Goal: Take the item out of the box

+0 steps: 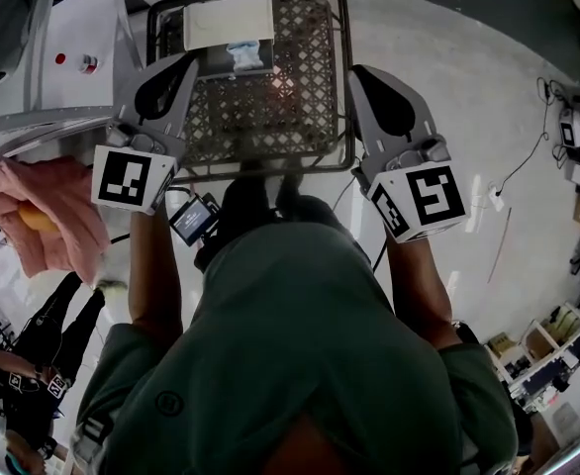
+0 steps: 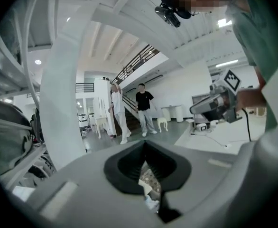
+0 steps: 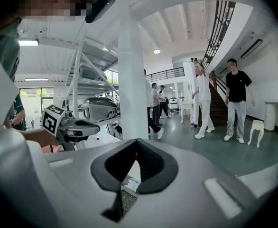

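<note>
A black wire-mesh basket [image 1: 300, 87] stands straight ahead of me. At its far left lies a flat white box [image 1: 229, 20], with a small bluish-white item [image 1: 245, 55] just in front of it. My left gripper [image 1: 183, 67] hangs over the basket's left rim and my right gripper [image 1: 361, 75] over its right rim, both above the mesh. Each is shut and empty. In the left gripper view the shut gripper [image 2: 145, 151] leaves a slit showing mesh and a pale scrap [image 2: 151, 201]. The right gripper [image 3: 137, 144] shows the same, with a bluish scrap [image 3: 132, 182].
A pink cloth [image 1: 57, 211] with something orange [image 1: 35, 218] lies at my left. A white table [image 1: 72, 38] stands beyond it. Cables [image 1: 528, 156] run over the floor at right. A white column [image 3: 132, 80] rises ahead, and people [image 3: 236, 101] stand by stairs.
</note>
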`<state>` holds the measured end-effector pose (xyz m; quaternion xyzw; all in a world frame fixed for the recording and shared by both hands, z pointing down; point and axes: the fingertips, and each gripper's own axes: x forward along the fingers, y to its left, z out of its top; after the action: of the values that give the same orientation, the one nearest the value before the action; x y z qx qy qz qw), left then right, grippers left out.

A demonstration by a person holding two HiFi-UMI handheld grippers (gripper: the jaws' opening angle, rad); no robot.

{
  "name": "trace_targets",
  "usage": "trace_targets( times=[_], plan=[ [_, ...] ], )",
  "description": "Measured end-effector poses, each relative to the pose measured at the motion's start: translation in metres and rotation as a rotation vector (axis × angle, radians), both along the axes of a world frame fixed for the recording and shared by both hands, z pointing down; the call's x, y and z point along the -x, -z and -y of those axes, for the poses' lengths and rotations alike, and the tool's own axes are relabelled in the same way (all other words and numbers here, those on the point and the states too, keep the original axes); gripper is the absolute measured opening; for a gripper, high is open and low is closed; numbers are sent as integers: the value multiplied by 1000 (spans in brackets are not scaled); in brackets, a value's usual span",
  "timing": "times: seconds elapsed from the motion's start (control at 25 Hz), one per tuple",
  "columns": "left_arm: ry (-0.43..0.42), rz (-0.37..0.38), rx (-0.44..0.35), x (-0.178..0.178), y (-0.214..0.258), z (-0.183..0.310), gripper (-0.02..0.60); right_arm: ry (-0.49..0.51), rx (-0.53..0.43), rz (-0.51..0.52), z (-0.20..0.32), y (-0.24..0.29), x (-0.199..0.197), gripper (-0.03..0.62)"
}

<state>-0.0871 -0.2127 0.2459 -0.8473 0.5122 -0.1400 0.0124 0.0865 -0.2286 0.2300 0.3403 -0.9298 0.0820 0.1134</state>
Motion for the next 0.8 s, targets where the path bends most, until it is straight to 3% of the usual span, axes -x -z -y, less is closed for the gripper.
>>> trace_targets(
  times=[0.8],
  plan=[
    [-30, -2, 178, 34, -109, 60, 0, -69, 115, -51, 28, -66, 13, 6]
  ],
)
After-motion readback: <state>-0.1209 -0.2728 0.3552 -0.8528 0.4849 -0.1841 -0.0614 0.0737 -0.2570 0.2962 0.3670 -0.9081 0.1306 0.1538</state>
